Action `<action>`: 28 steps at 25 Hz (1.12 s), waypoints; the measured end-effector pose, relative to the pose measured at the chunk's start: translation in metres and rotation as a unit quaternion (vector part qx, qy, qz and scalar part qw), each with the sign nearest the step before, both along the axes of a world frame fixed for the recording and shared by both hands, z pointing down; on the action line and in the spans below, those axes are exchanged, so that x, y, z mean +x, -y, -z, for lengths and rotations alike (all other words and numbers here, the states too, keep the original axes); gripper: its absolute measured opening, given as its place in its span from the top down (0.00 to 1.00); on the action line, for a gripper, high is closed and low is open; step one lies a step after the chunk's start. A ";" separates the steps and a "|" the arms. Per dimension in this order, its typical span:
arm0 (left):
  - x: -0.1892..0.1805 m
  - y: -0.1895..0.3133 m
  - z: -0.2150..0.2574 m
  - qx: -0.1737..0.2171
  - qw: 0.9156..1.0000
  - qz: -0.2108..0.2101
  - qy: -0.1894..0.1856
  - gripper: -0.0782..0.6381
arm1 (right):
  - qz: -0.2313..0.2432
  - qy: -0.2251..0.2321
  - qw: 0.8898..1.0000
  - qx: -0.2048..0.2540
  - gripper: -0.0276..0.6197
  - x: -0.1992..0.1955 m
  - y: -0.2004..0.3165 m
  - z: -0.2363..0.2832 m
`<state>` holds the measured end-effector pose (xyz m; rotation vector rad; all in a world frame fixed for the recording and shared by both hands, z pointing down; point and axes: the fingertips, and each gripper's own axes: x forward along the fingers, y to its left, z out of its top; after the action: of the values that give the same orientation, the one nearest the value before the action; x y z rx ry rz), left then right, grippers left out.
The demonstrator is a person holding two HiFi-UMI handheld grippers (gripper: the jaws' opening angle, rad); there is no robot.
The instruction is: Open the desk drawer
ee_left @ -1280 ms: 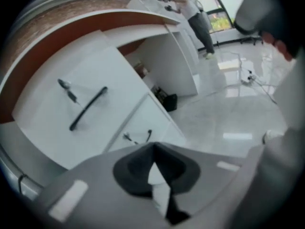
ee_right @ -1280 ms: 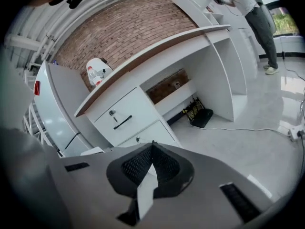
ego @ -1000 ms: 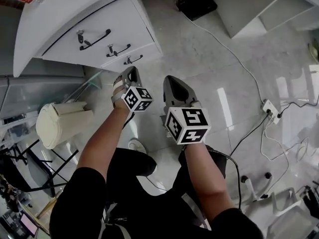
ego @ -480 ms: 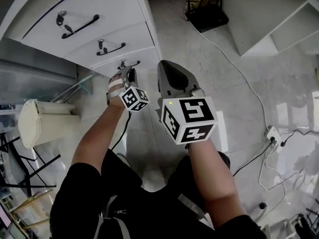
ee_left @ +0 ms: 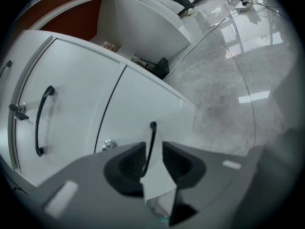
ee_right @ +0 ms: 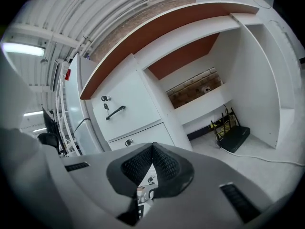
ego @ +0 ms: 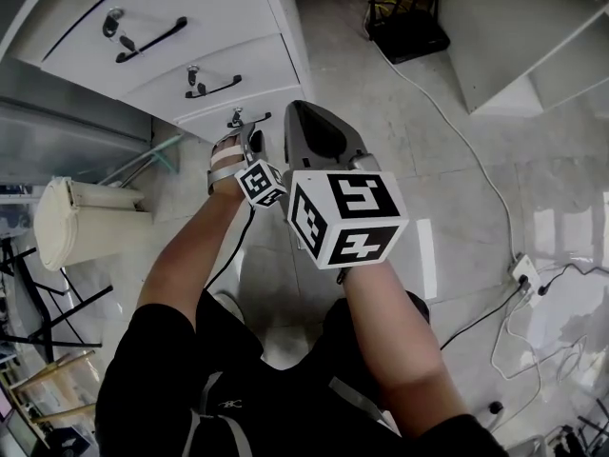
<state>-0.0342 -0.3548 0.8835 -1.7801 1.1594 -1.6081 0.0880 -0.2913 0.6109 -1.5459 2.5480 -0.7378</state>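
The white drawer unit (ego: pixel 205 60) has three drawers, each with a black handle and a lock. In the head view my left gripper (ego: pixel 249 139) is at the bottom drawer's handle (ego: pixel 249 120). In the left gripper view that handle (ee_left: pixel 151 140) runs between the jaws of the left gripper (ee_left: pixel 153 149), which stand a little apart on either side of it, open. My right gripper (ego: pixel 300 112) is held higher, beside the left one, its jaws shut with nothing held. The right gripper view shows the right gripper (ee_right: pixel 152 147) aimed at the drawer unit (ee_right: pixel 131 116) from some distance.
A cream waste bin (ego: pixel 81 222) stands left of the drawers beside a glass panel. A black router (ego: pixel 404 22) sits on the floor under the desk. A white cable (ego: pixel 457 141) runs to a power strip (ego: pixel 521 272). A white desk side panel (ego: pixel 495 27) is at right.
The left gripper has moved forward onto the bottom drawer's handle. The right gripper has risen closer to the head camera. All three drawers stay closed.
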 end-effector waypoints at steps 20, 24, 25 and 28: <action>-0.029 0.030 -0.021 0.068 0.986 0.004 0.150 0.86 | 0.004 -0.008 1.000 -0.019 0.97 0.003 0.010 -0.012; -0.028 0.031 -0.023 0.066 0.987 0.012 0.143 0.87 | 0.020 -0.014 0.999 -0.029 0.97 -0.002 0.010 -0.015; -0.028 0.031 -0.023 0.064 0.988 0.014 0.139 0.87 | 0.022 -0.015 0.999 -0.029 0.97 -0.002 0.009 -0.015; -0.028 0.031 -0.020 0.061 0.989 0.017 0.133 0.87 | 0.018 -0.015 0.999 -0.027 0.97 -0.001 0.009 -0.013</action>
<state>-0.0625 -0.3857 0.9040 -1.4272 1.1386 -1.6947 0.0874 -0.3005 0.6242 -1.5404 2.6052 -0.7996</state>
